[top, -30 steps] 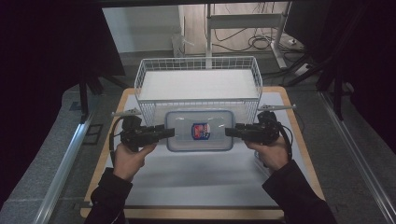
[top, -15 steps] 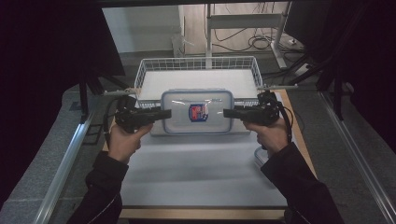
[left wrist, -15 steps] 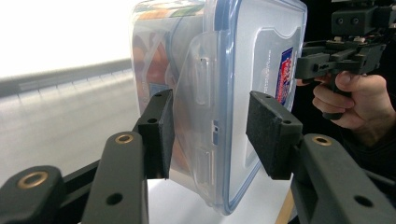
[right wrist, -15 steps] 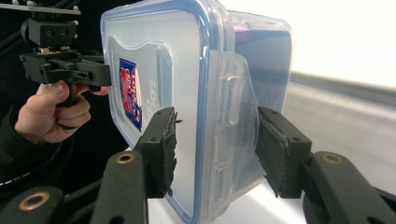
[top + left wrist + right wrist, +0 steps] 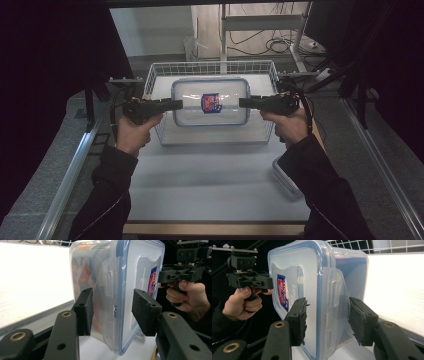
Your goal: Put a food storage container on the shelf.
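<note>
We hold the lidded plastic box (image 5: 210,102) level above the wire basket (image 5: 159,129), left gripper (image 5: 172,104) and right gripper (image 5: 248,103) each pinching one end, and should lower both together over the desk (image 5: 200,180).

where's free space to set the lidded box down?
Open white mat between the wire basket and the table's near edge. Basket floor under the held box looks bare. Crowded: near right, where a second container sits by the right sleeve.
</note>
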Action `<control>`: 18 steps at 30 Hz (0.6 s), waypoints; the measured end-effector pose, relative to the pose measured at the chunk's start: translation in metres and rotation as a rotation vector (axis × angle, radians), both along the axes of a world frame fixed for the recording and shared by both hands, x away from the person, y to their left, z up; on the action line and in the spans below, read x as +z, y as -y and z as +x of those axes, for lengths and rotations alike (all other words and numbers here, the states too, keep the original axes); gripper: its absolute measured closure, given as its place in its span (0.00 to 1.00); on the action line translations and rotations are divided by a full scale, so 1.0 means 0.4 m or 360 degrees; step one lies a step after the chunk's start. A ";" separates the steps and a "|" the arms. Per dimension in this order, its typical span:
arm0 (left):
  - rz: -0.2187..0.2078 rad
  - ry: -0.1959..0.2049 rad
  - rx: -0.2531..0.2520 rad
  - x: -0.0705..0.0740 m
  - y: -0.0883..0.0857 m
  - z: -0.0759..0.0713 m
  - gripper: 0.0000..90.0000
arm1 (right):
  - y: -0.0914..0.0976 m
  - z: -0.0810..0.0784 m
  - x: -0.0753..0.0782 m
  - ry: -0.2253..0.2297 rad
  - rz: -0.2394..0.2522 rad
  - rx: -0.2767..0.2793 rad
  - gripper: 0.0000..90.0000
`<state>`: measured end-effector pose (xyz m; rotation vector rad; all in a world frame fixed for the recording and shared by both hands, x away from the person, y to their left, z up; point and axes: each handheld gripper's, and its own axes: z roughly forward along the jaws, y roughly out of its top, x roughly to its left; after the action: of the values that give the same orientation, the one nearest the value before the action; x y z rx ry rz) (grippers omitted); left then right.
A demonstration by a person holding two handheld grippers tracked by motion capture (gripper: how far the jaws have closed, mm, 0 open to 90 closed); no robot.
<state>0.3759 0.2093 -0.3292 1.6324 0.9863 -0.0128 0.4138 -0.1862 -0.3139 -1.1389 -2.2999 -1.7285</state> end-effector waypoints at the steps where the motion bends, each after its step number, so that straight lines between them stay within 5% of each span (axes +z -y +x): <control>1: -0.0001 0.0000 0.0000 0.004 0.001 0.005 0.59 | 0.000 0.004 0.002 -0.0001 0.0007 -0.0003 0.56; 18: -0.0058 -0.0037 0.0041 0.038 -0.012 0.091 0.59 | -0.011 0.084 0.040 -0.0042 0.0043 -0.0049 0.56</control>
<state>0.4125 0.2140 -0.3141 1.5895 1.0189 -0.0321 0.4474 -0.1818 -0.2981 -1.1912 -2.2490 -1.7387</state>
